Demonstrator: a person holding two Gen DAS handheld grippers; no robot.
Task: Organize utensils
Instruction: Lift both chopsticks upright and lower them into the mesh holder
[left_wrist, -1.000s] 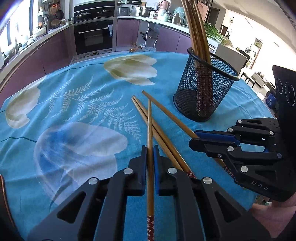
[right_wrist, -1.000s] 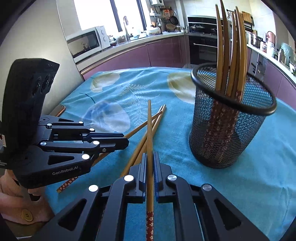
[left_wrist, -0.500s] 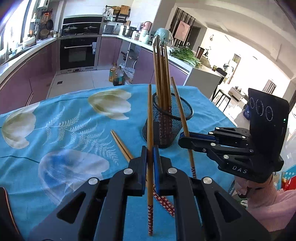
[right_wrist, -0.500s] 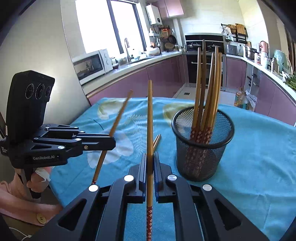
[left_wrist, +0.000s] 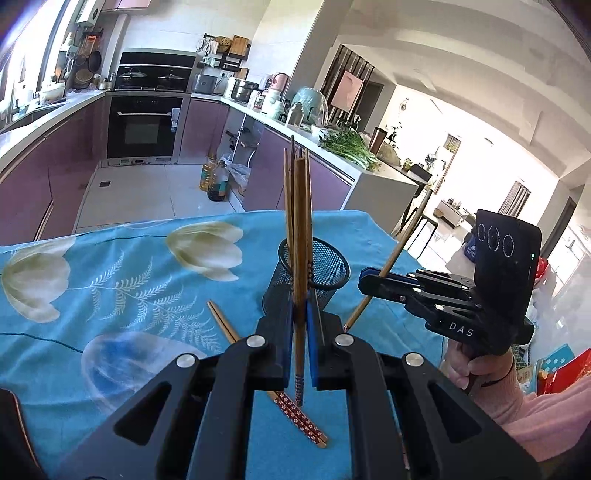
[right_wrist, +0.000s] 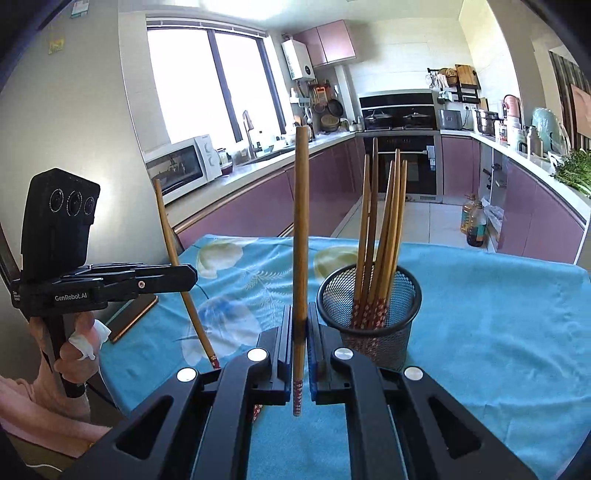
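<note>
A: L gripper (left_wrist: 300, 325) status?
B: Clamped on one chopstick (left_wrist: 300, 236), held upright off the tablecloth (left_wrist: 122, 273), patterned end down.
A: R gripper (right_wrist: 300, 332)?
B: Same, jaws closed tight on its own chopstick (right_wrist: 301, 229), also near vertical.
A: Mesh holder (right_wrist: 369, 314)?
B: On the blue cloth, approx 1 o'clock from the R gripper, just beyond the L one at 12. Several chopsticks (right_wrist: 384, 229) stand in it.
A: Anything on the table?
B: Two loose chopsticks (left_wrist: 258, 362) lie together, running approx 11 to 5 o'clock under the L gripper in its view.
</note>
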